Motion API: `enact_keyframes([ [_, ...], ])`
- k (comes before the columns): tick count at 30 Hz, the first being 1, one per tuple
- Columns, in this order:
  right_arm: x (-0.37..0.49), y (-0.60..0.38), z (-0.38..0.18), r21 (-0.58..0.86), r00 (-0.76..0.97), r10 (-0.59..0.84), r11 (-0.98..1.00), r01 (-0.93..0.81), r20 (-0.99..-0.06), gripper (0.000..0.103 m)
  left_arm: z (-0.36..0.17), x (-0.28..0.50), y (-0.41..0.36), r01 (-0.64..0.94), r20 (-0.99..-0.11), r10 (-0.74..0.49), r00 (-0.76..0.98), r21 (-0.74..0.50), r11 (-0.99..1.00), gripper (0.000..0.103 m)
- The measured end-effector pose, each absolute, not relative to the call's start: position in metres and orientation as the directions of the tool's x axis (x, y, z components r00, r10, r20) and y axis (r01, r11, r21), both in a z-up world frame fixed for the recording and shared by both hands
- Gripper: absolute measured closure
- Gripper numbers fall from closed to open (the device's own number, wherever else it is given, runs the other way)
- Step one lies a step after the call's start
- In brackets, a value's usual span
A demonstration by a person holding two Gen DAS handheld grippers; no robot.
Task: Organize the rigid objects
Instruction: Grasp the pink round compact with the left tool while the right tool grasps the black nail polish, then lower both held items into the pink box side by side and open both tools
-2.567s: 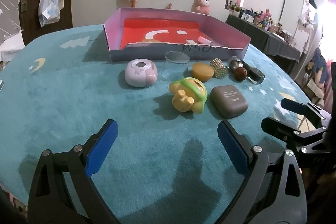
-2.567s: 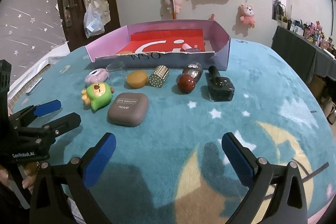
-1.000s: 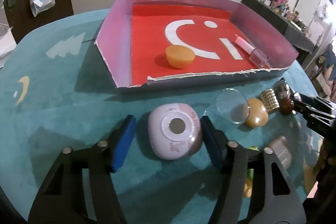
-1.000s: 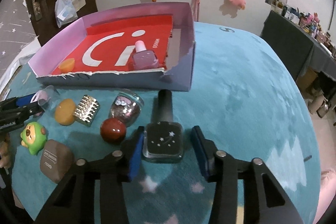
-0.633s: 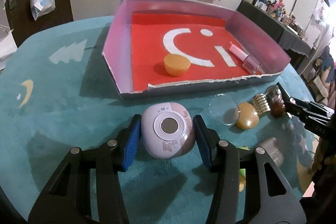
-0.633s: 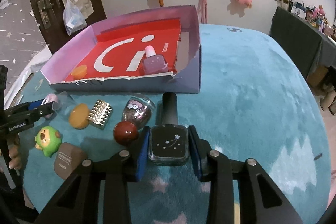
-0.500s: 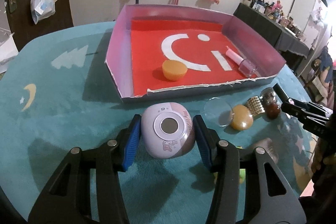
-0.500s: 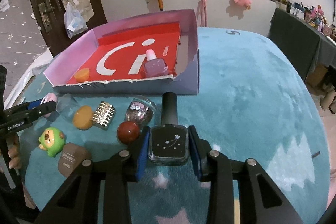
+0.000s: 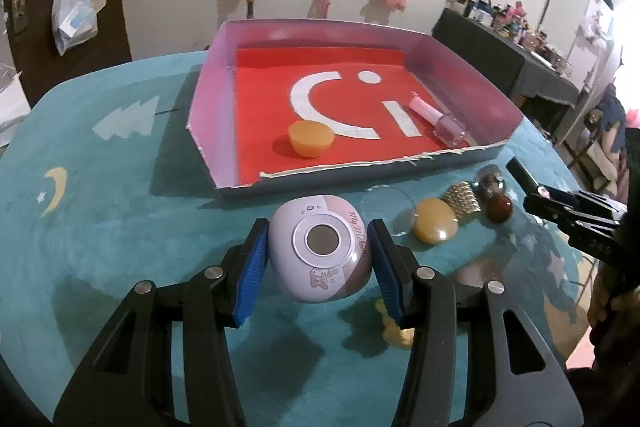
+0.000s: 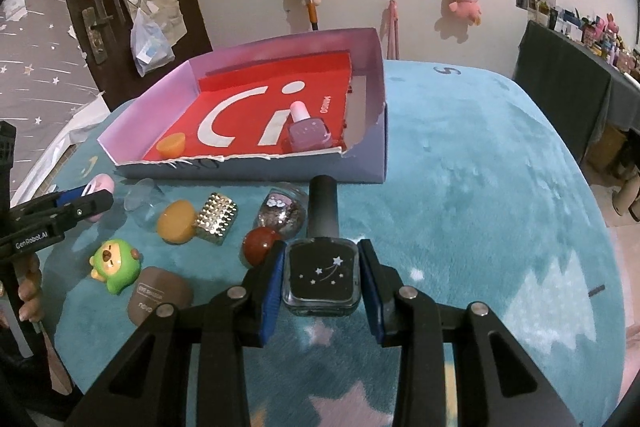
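Observation:
My left gripper is shut on a round pink-and-lilac case and holds it above the teal cloth, in front of the shallow pink box with a red floor. My right gripper is shut on a black nail polish bottle with stars, lifted near the box's front right corner. Inside the box lie an orange cap and a pink nail polish bottle.
On the cloth in front of the box lie a clear lid, an orange oval, a studded gold piece, a glitter jar, a dark red ball, a green bear toy and a brown case.
Both grippers closed on their objects and lifted them off the cloth. Both have since drawn back and risen a little, so the box sits farther off.

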State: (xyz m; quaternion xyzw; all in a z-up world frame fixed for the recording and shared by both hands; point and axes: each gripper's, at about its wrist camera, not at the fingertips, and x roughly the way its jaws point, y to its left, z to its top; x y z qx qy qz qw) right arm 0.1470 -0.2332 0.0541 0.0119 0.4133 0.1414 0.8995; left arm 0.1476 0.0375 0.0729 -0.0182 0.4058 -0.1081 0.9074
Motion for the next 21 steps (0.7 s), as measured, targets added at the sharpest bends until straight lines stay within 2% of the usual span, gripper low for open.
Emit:
enact_keyframes([
  [13, 0.154, -0.224, 0.084, 0.179, 0.629, 0.347, 0.932, -0.316, -0.696, 0.065, 0.098, 0.164, 0.014, 0.297, -0.704, -0.296, 0.645, -0.126, 0.946, 0.055],
  [21, 0.188, -0.197, 0.095, 0.208, 0.604, 0.423, 0.895, -0.394, -0.675, 0.065, 0.099, 0.2, -0.011, 0.398, -0.727, -0.369, 0.58, -0.142, 0.906, 0.055],
])
